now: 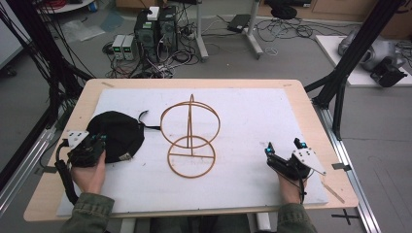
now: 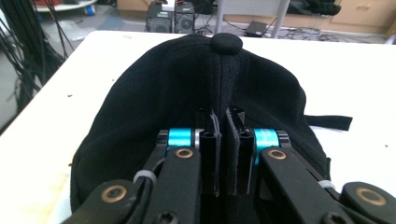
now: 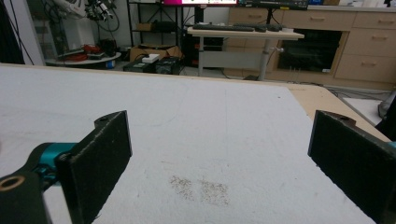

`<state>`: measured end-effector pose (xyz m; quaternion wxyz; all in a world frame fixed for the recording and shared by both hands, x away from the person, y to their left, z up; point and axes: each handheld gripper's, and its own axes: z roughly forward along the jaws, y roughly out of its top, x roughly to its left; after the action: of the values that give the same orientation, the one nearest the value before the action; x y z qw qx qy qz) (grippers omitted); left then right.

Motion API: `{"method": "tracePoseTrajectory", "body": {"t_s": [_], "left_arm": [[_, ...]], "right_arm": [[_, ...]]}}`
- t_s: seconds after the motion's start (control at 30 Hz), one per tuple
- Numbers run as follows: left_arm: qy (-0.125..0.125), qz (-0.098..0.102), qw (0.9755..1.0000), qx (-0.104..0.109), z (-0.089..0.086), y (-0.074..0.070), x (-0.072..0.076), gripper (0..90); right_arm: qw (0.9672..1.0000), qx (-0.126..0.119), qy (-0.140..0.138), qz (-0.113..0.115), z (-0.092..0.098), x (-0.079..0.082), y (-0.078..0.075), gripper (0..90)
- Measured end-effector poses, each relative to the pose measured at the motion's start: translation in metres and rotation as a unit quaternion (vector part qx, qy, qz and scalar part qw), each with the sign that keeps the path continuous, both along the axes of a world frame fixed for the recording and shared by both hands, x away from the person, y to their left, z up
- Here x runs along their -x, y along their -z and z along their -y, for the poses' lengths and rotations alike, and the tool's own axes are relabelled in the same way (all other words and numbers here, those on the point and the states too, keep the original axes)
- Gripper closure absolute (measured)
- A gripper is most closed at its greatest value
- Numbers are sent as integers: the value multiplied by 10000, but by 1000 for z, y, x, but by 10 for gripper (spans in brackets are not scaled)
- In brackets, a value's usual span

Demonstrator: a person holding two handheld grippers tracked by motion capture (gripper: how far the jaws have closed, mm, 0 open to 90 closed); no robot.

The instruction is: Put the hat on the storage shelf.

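Note:
A black cap (image 1: 116, 133) lies on the white mat at the left, its top button (image 2: 226, 42) facing away from me. My left gripper (image 1: 94, 144) sits at the cap's near edge, shut on a fold of the cap's fabric (image 2: 223, 140). A wooden ring stand (image 1: 190, 136) of two hoops and a post stands at the mat's middle. At the right near edge my right gripper (image 1: 285, 145) rests open on the mat, its pads (image 3: 100, 158) wide apart with nothing between them.
The white mat (image 1: 252, 121) covers most of the wooden table (image 1: 311, 111). A black frame post (image 1: 359, 48) rises by the table's right edge. Computers and cables (image 1: 155, 34) stand on the floor beyond the far edge.

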<state>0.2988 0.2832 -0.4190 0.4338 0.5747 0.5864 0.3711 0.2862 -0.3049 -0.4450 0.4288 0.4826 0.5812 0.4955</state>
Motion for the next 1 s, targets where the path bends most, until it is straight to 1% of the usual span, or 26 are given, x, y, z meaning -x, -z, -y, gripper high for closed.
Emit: {"method": "tracePoseTrajectory", "body": {"t_s": [0.03, 0.2, 0.3, 0.4, 0.43, 0.47, 0.63, 0.8, 0.87, 0.93, 1.0], "left_arm": [[10, -3, 10000, 35, -1, 0, 0, 858], [74, 37, 9999, 71, -2, 0, 1, 861], [108, 59, 9999, 29, -2, 0, 2, 861], [113, 146, 9998, -6, -1, -1, 3, 861], [129, 241, 9996, -6, -1, -2, 4, 861], [129, 241, 9996, -6, -1, -2, 4, 861], [222, 571, 9981, -115, 1, -6, 8, 862], [211, 781, 9966, -145, 2, -9, 12, 861], [201, 894, 9957, -143, 1, -12, 14, 862], [230, 1097, 9936, -155, 2, -17, 17, 861], [238, 1237, 9920, -127, 3, -22, 20, 860]], "right_arm": [[10000, -28, 2, -19, 0, 1, 0, 52], [10000, -19, -10, -14, 1, 1, 0, 52], [10000, 2, -21, -14, 1, 1, 0, 52], [10000, -3, -38, -7, 1, 1, 0, 53], [10000, 4, -38, -7, 1, 1, 0, 53], [10000, 4, -38, -7, 1, 1, 0, 53], [10000, 0, -47, -9, 1, 1, 0, 53], [10000, 8, -44, 11, 2, 1, 0, 53], [10000, -20, -36, 13, 2, 1, 0, 53], [10000, -14, -30, 29, 2, 1, 0, 53], [10000, -10, -32, 28, 2, 1, 0, 52]]}}
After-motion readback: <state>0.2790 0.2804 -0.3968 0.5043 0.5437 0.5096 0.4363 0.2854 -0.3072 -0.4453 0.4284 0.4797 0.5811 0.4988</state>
